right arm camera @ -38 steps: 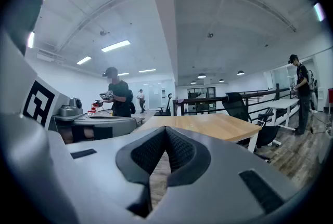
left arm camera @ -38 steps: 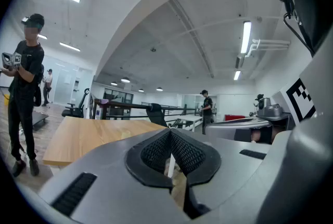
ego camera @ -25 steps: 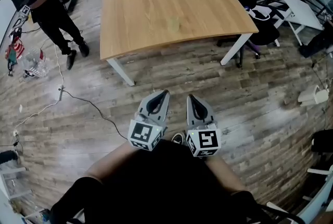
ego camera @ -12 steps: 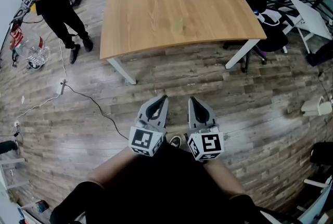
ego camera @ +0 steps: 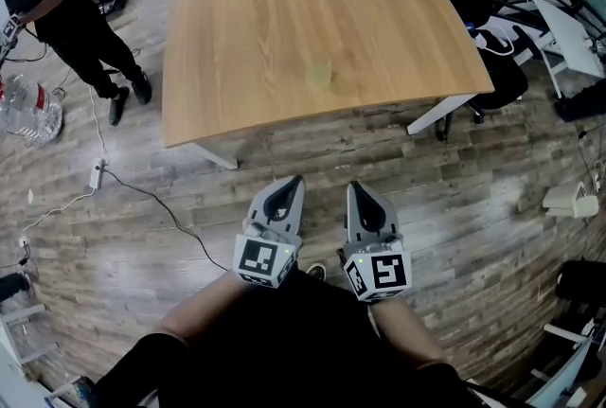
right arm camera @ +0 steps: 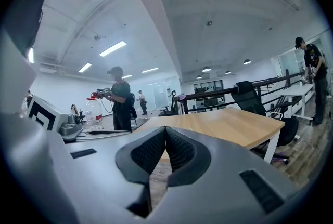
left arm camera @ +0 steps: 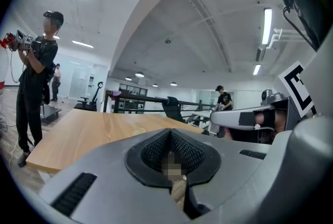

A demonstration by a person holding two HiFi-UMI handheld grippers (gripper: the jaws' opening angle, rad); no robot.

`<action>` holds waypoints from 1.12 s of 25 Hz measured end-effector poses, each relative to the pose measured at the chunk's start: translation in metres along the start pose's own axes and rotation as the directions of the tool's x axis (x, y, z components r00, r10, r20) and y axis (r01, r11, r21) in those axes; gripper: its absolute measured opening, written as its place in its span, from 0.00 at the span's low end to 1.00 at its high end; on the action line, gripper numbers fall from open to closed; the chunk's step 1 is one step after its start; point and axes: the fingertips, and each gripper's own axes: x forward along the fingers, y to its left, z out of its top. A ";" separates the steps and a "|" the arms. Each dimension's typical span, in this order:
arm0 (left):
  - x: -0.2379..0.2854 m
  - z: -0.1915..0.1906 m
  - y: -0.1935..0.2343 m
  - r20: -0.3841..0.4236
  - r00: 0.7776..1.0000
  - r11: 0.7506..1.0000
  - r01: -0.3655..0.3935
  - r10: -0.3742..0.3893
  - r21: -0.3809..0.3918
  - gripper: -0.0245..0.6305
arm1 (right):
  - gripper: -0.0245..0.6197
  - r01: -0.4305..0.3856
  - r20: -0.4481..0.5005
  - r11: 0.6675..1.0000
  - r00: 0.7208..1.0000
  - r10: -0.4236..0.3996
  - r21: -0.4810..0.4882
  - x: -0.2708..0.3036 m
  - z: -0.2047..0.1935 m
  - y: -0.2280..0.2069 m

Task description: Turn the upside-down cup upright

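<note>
While left gripper (ego camera: pixel 294 180) and right gripper (ego camera: pixel 353 187) clench empty fingers (ego camera: pixel 285 199), the cup (ego camera: pixel 319 75) lies well beyond.

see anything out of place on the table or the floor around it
A loose cable trails across the floor left of the table. The lone cup is too small to judge.

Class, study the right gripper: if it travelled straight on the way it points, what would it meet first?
Most likely the table, near its front edge: the right gripper, shut and empty, points over the floor at it. The cup sits a little left of that line. Depth is unclear.
</note>
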 end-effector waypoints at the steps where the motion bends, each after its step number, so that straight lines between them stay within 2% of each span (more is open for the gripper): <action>1: 0.014 0.002 0.014 0.000 1.000 1.000 0.000 0.000 -0.003 0.05 | 0.06 0.004 0.000 1.000 1.000 -0.004 -0.001 0.018 0.003 -0.003; 9: 0.106 0.019 0.096 -0.009 0.999 0.999 0.031 -0.031 -0.005 0.05 | 0.06 0.048 -0.016 0.999 0.999 -0.048 -0.008 0.136 0.016 -0.035; 14: 0.145 0.014 0.122 -0.015 0.998 0.998 0.055 -0.054 0.034 0.05 | 0.06 0.072 -0.023 0.997 0.997 -0.072 -0.012 0.177 0.014 -0.054; 16: 0.160 0.014 0.128 -0.018 0.999 0.999 0.044 -0.044 0.028 0.05 | 0.06 0.072 -0.029 0.997 0.997 -0.073 -0.011 0.191 0.014 -0.064; 22: 0.204 0.006 0.149 -0.025 1.000 1.000 -0.018 0.019 0.015 0.05 | 0.06 0.019 -0.044 1.000 0.999 -0.019 -0.005 0.234 0.002 -0.091; 25: 0.223 -0.011 0.162 -0.033 0.998 0.999 -0.046 0.046 0.009 0.05 | 0.06 -0.007 -0.057 1.000 0.998 0.006 -0.021 0.258 -0.013 -0.104; 28: 0.244 -0.033 0.173 -0.047 0.998 0.999 -0.041 0.042 0.019 0.05 | 0.06 -0.033 -0.083 0.999 0.996 0.031 -0.023 0.282 -0.035 -0.114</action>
